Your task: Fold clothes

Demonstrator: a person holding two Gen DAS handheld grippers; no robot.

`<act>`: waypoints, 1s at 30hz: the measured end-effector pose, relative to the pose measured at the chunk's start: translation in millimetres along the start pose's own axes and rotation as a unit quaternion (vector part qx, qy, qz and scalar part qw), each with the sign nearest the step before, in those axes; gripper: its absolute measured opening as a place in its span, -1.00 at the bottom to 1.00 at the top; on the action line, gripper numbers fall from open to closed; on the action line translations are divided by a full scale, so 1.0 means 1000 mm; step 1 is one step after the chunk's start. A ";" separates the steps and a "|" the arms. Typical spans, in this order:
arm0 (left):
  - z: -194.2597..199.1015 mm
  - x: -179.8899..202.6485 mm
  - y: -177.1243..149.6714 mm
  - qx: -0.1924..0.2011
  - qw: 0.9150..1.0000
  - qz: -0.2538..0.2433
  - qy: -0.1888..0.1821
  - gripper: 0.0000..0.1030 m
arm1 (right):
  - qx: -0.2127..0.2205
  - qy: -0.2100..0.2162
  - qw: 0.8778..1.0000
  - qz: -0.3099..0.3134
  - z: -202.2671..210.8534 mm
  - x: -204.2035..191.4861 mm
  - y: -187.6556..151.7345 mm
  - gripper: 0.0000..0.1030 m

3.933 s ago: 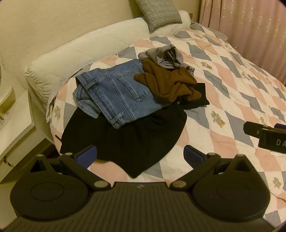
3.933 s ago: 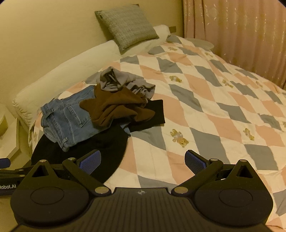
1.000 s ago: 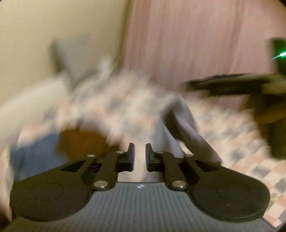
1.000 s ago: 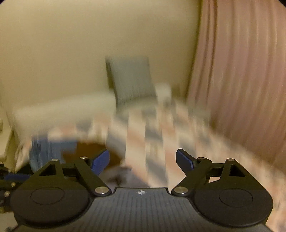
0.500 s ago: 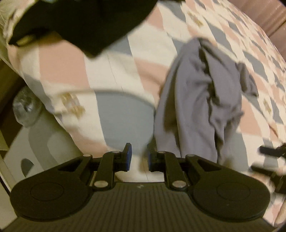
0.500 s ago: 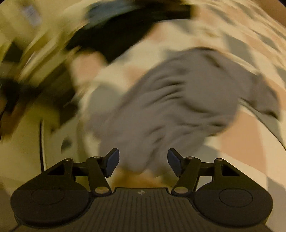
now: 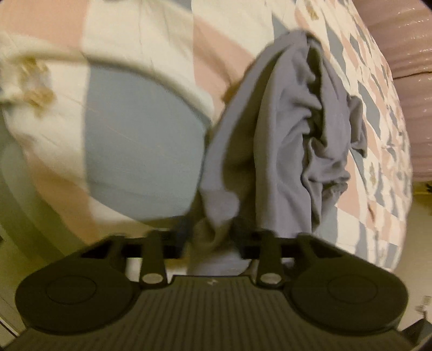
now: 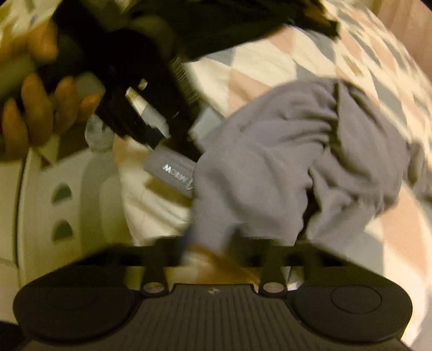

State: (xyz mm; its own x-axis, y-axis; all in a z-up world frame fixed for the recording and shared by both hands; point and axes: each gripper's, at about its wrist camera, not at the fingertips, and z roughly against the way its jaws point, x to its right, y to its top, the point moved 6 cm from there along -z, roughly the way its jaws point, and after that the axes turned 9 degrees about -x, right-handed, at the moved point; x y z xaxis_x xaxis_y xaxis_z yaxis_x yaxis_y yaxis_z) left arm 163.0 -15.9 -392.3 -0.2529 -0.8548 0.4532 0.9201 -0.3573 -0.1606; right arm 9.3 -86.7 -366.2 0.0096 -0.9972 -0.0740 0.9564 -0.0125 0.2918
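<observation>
A grey garment (image 7: 291,140) is seen bunched and creased on the patchwork quilt (image 7: 140,140) near the bed's edge, w/ one end drawn down to the left gripper (image 7: 213,237). In the left wrist view, cloth is gathered between the fingers, so the jaws are judged to be pinching the garment's near edge, tho' blur leaves the fingertips indistinct. In the right wrist view, the same grey garment (image 8: 283,151) is shown w/ a fold of it reaching the right gripper (image 8: 213,243); its jaws are blurred and partly covered by cloth, and it can't be told whether they are spread or pinching. A hand (image 8: 40,108) is seen at upper left of that view, wrapped round the left gripper's handle, w/ a printed label strip (image 8: 172,172) on the garment just below that gripper. Dark clothing (image 8: 243,21) lies further up the bed; a white piece of furniture (image 8: 54,205) stands beside the bed.

Step in hand, as judged: the garment is being taken by an edge, w/ no neat fold yet visible in it. Next move, as judged: a second edge or corner would need to be secured, approx. opposite the first, and the cloth spread flat on the quilt so creases are cleared.
</observation>
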 end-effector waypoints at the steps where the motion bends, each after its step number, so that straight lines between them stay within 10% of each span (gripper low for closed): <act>1: 0.001 0.001 0.001 0.002 1.000 -0.009 0.002 -0.82 | 0.005 0.009 0.999 -0.042 0.005 0.012 0.000 -0.93; 7: 0.045 -0.004 0.006 0.047 0.997 -0.055 -0.005 -0.92 | 0.090 0.030 0.933 -0.348 0.080 0.120 -0.040 -0.92; 13: 0.024 -0.027 0.010 0.012 0.998 -0.054 0.030 -0.75 | 0.028 0.072 0.858 -0.508 0.053 0.166 -0.095 -0.39; 16: 0.022 -0.028 0.002 0.016 0.999 -0.046 -0.009 -0.46 | 0.024 0.080 0.862 -0.500 0.050 0.153 -0.104 -0.15; 23: 0.010 -0.037 -0.006 0.020 0.998 -0.003 -0.062 -0.15 | 0.029 -0.090 0.966 -0.239 0.051 0.112 -0.064 0.01; 27: -0.001 -0.045 -0.005 0.021 0.994 0.037 -0.098 -0.02 | 0.069 -0.016 0.946 -0.316 0.048 0.120 -0.057 0.68; 30: -0.005 -0.043 -0.006 0.019 0.993 0.039 -0.105 -0.02 | 0.092 0.003 0.916 -0.390 0.044 0.134 -0.058 0.77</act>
State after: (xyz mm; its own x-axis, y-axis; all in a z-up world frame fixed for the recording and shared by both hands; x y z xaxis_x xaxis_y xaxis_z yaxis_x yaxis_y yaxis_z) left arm 166.8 21.3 -415.0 -0.1159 -0.7800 0.6149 0.9461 -0.2752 -0.1708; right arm -57.2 -223.0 -351.3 -0.6537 -0.6791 -0.3340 0.6076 -0.7341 0.3033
